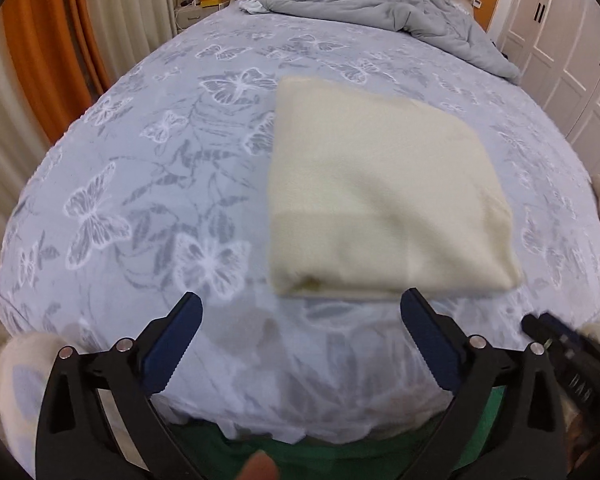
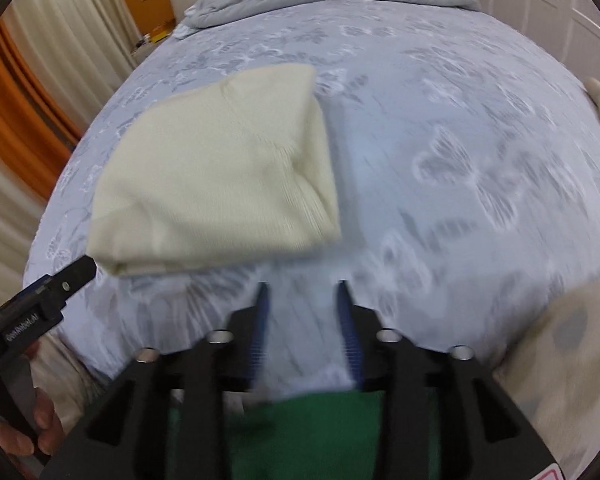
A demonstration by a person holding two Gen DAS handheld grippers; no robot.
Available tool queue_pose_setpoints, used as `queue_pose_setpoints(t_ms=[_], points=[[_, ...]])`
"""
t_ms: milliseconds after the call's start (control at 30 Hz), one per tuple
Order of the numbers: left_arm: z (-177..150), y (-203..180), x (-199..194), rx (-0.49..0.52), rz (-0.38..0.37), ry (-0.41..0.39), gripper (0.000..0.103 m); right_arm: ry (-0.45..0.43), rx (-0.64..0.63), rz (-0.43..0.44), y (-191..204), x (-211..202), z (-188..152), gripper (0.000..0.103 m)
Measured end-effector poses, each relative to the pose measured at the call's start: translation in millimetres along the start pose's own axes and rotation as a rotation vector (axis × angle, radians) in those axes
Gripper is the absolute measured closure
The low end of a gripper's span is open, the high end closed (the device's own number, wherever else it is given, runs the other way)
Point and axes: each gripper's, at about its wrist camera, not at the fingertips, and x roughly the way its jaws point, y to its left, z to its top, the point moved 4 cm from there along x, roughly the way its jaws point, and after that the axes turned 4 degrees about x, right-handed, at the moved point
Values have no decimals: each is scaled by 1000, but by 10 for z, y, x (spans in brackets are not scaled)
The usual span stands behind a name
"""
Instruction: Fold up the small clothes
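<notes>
A cream knitted garment (image 1: 380, 196) lies folded into a flat rectangle on the bed; it also shows in the right wrist view (image 2: 220, 176). My left gripper (image 1: 300, 312) is wide open and empty, just in front of the garment's near edge. My right gripper (image 2: 302, 292) is partly open and empty, above the bedsheet to the right of the garment's near corner. The left gripper's tip (image 2: 76, 274) shows in the right wrist view beside the garment's near left corner. The right gripper shows blurred (image 1: 560, 340) at the lower right of the left wrist view.
The bed (image 1: 140, 200) has a pale blue butterfly-print sheet. A crumpled grey duvet (image 1: 380, 4) lies at the far end. Orange and white curtains (image 1: 40, 80) hang on the left, white wardrobe doors (image 1: 560, 60) on the right. Cream fabric (image 2: 580, 360) sits at the right near edge.
</notes>
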Motion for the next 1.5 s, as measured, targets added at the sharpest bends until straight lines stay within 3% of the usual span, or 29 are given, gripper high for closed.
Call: queue_pose_setpoints(t_ms=[100,367,633,833,1000,1067,1500], points=[[-138,-55,47,10,8,7,5,46,-17,-44,-11,129,-64,56],[-213,-101,64,55,99,-18,5,30,-61,-65,74,141,-169,50],[-202,-106,42,47,99,-29,5,25,-71,-67,114,116,-204,48],[-216,-95,73,26,55,-2,5,21,-64,-64,91,102,-196,48],[-235,-142,62,53,71,-6,5,19,-69,-61,104,92,-205,48],[-238,-151,57,67,115,-4,5,18,-69,-61,112,83,-212,48],[-282,-169,50,86,147,-22,5,-10,-69,-59,185,10,-245,48]])
